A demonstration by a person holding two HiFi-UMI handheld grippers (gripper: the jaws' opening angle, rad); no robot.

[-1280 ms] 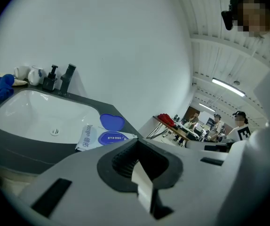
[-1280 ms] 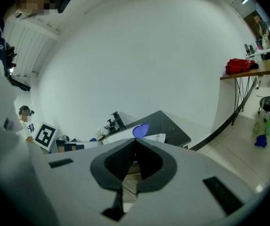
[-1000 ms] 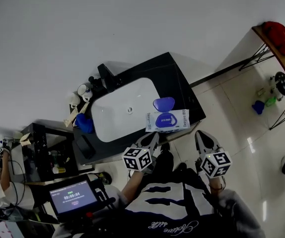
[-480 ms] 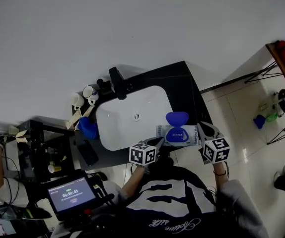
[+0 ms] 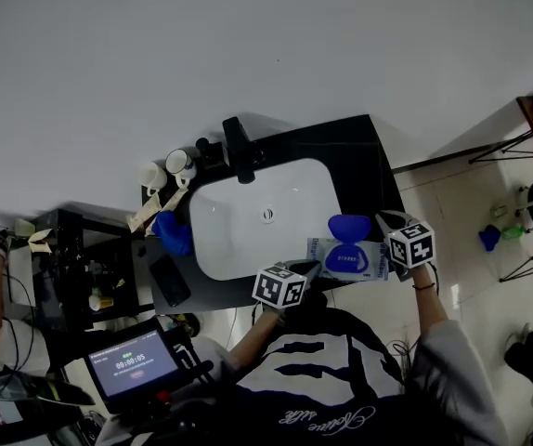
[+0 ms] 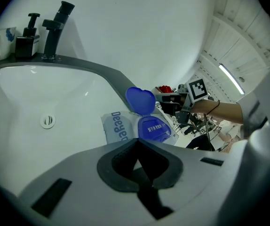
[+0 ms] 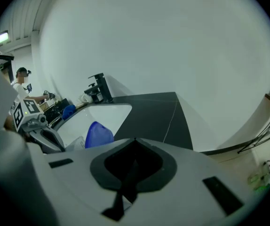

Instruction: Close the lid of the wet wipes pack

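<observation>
Two white mugs [image 5: 179, 163] stood at the far left corner of the black countertop [image 5: 359, 161], beside a black faucet [image 5: 241, 149] that reached over the white basin [image 5: 248, 240]. A blue cloth [image 5: 172, 233] lay at the basin's left rim.

At the basin's front edge, the left gripper [image 5: 308, 268] pointed at the left end of the wet wipes pack [image 5: 345, 260] from just beside it. Its own view showed its jaws [image 6: 136, 140] pressed together with nothing between them, and the pack [image 6: 118, 128] lay flat right ahead of them.

The pack lay on the counter's front edge, right of the basin. Its blue lid [image 5: 348, 227] stood open and upright on the far side, baring the blue opening panel beneath.

The right gripper [image 5: 392, 223] sat at the pack's right end; whether it touched the pack I could not tell. Its jaws [image 7: 135, 140] were likewise closed and empty, with the raised lid [image 7: 97, 134] just to their left.
</observation>
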